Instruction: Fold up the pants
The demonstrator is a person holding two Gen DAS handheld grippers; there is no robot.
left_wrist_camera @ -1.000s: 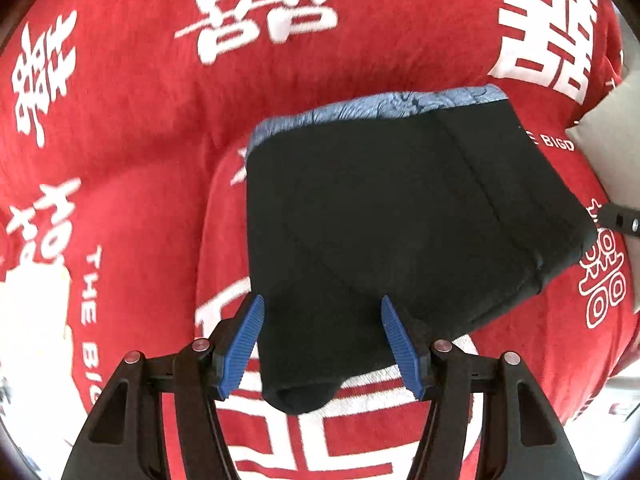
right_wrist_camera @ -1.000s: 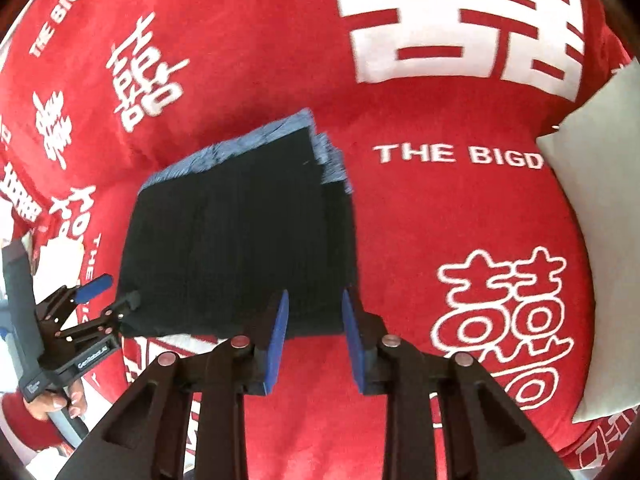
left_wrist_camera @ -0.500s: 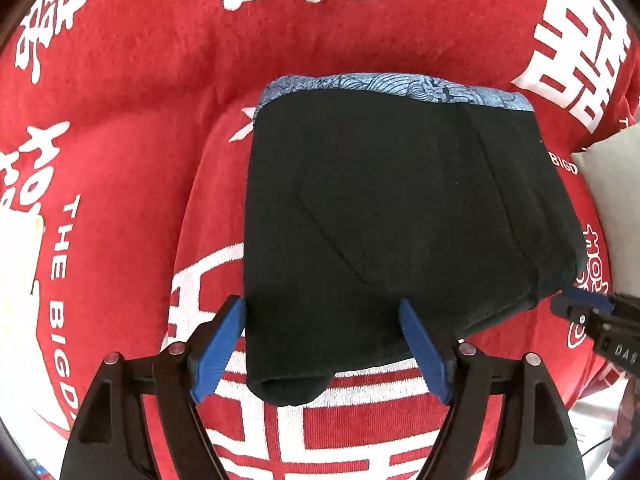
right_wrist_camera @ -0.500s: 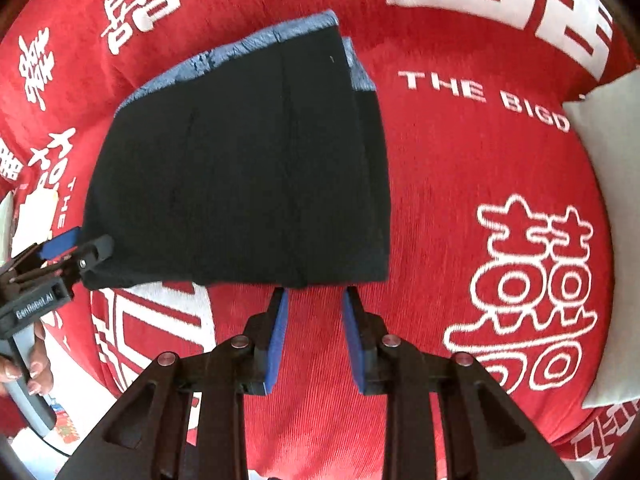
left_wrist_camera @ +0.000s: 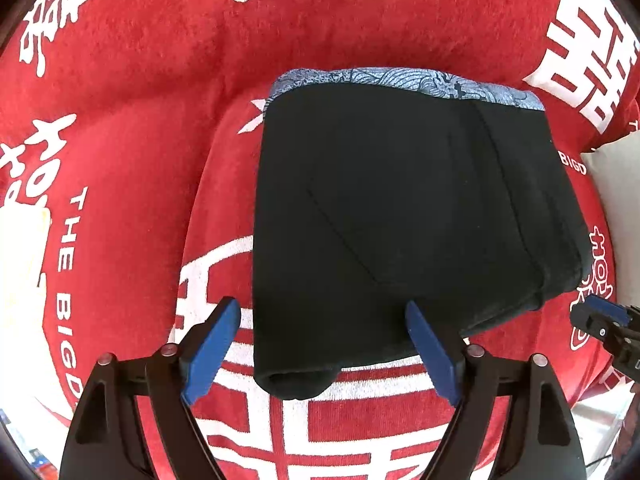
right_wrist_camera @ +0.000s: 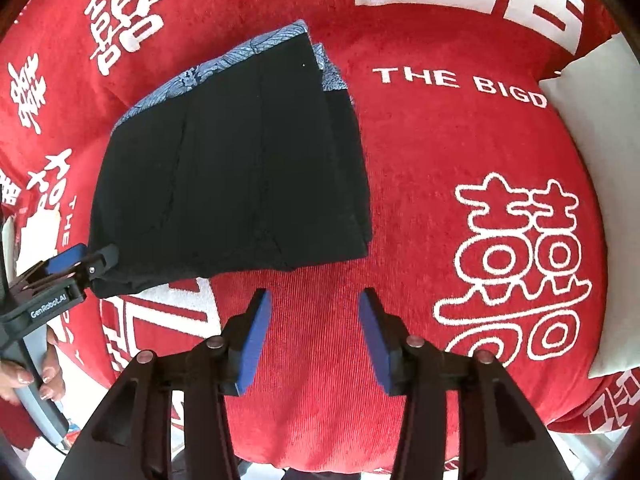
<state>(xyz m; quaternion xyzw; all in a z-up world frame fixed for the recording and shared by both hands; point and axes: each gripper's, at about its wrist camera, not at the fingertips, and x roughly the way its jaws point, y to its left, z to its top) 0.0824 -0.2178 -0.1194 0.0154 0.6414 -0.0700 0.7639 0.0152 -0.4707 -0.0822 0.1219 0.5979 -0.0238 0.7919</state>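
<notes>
The black pants (left_wrist_camera: 400, 220) lie folded into a compact stack on the red bedspread, with a blue patterned waistband (left_wrist_camera: 400, 80) along the far edge. They also show in the right wrist view (right_wrist_camera: 240, 176). My left gripper (left_wrist_camera: 324, 344) is open, its blue pads either side of the stack's near corner, holding nothing. My right gripper (right_wrist_camera: 314, 332) is open and empty, just short of the stack's near edge. The left gripper also shows in the right wrist view (right_wrist_camera: 76, 260) at the stack's left corner. The right gripper shows at the left wrist view's right edge (left_wrist_camera: 600, 318).
The red bedspread (right_wrist_camera: 460, 152) with white characters and "THE BIGD" lettering covers the whole surface. A white pillow (right_wrist_camera: 600, 128) lies at the right. A white patch (left_wrist_camera: 20, 264) lies at the left. The person's hand (right_wrist_camera: 24, 372) holds the left gripper's handle.
My right gripper has let go of the pants' near edge, opened wider and drawn back. My left gripper has opened wider and also pulled back a little. The pants lie flat.
</notes>
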